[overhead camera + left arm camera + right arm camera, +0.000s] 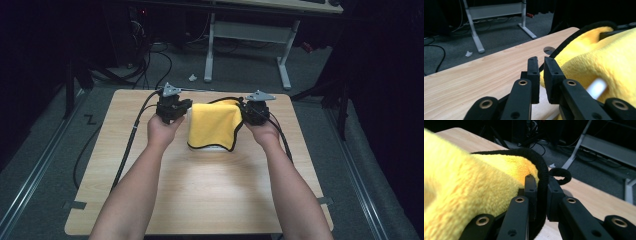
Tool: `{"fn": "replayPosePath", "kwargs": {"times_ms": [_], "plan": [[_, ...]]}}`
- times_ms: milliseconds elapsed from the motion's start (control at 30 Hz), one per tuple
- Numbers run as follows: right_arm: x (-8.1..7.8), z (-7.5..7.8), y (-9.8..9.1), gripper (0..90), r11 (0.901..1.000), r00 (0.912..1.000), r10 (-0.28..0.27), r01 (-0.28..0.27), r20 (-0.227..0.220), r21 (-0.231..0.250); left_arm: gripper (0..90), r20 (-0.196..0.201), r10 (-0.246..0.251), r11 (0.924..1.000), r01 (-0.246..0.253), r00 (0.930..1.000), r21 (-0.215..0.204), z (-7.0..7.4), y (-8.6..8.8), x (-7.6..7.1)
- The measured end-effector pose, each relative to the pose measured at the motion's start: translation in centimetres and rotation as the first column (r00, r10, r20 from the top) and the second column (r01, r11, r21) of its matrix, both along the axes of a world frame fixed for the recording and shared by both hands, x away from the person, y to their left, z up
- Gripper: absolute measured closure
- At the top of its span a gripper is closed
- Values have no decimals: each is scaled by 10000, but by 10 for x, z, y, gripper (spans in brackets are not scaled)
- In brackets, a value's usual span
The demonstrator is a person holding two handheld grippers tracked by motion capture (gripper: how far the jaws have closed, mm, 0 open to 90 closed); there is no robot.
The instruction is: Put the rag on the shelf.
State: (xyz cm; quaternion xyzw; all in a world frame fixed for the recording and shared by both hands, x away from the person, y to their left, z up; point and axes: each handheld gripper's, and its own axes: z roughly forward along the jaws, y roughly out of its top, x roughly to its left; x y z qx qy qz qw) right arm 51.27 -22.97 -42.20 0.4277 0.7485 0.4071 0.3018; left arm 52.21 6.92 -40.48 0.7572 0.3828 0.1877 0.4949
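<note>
Dark room w/ cables and white desk legs (210,47) behind a light wooden table (200,190). Yellow cloth (214,125) w/ black edge hangs between both grippers, near far edge of table. Left gripper (175,111) jaws nearly closed on cloth edge; right gripper (254,112) jaws clamp its black hem.

Grey floor (250,75) (perhaps carpet), white desk legs (210,50)

A bright yellow cloth (214,125) edged in black trim, with a small black loop (561,175) at one corner, lies on a pale wood-grain table (200,190) — both grippers, left (173,109) and right (256,111), are black with grey top plates.
</note>
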Motion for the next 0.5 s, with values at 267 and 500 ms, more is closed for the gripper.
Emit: {"fn": "replayPosePath", "kwargs": {"times_ms": [267, 500], "plan": [[4, -10, -6, 804, 9937, 9977, 218, -145, -647, 1112, 818, 20, 63, 9998, -62, 10000, -208, -3, 5, -5], [5, -11, -6, 752, 9939, 9964, 117, -24, -834, 1106, 773, 259, 283, 9982, -268, 9993, -537, 0, 18, -19]]}}
